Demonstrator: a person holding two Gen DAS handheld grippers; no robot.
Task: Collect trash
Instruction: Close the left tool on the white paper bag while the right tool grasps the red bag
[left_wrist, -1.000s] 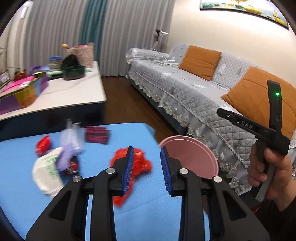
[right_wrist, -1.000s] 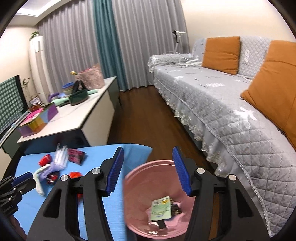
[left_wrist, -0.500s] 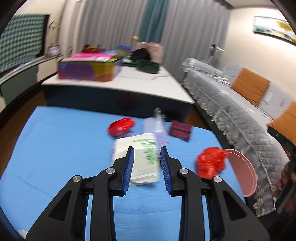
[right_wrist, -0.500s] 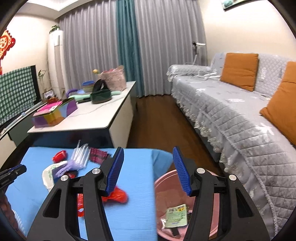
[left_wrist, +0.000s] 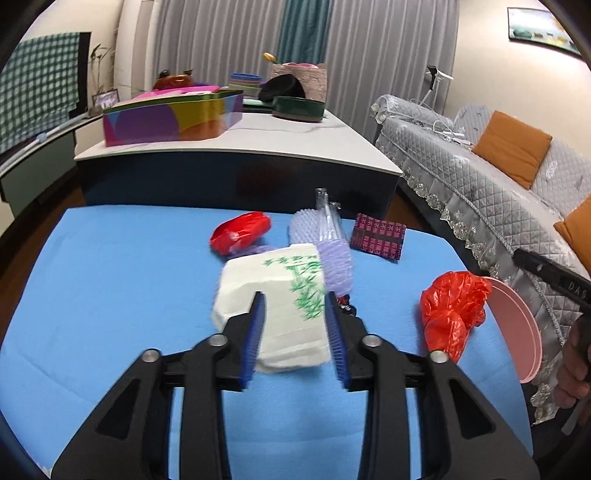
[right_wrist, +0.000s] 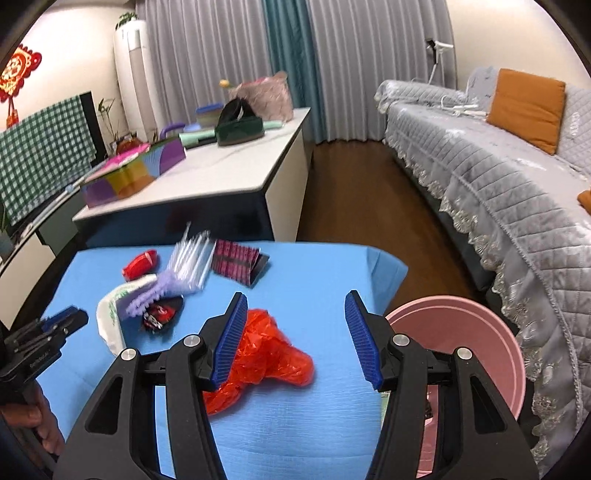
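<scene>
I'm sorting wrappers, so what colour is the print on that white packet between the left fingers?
Green, a bamboo-like leaf print on the white packet; clearest in the left wrist view.

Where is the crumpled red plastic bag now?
The crumpled red plastic bag lies on the blue cloth, between the white tissue pack and the pink bucket.

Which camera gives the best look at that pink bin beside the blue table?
The right wrist view: the pink bin shows its open mouth and inner wall there, partly behind the right claw. The left wrist view catches only its rim edge-on.
</scene>
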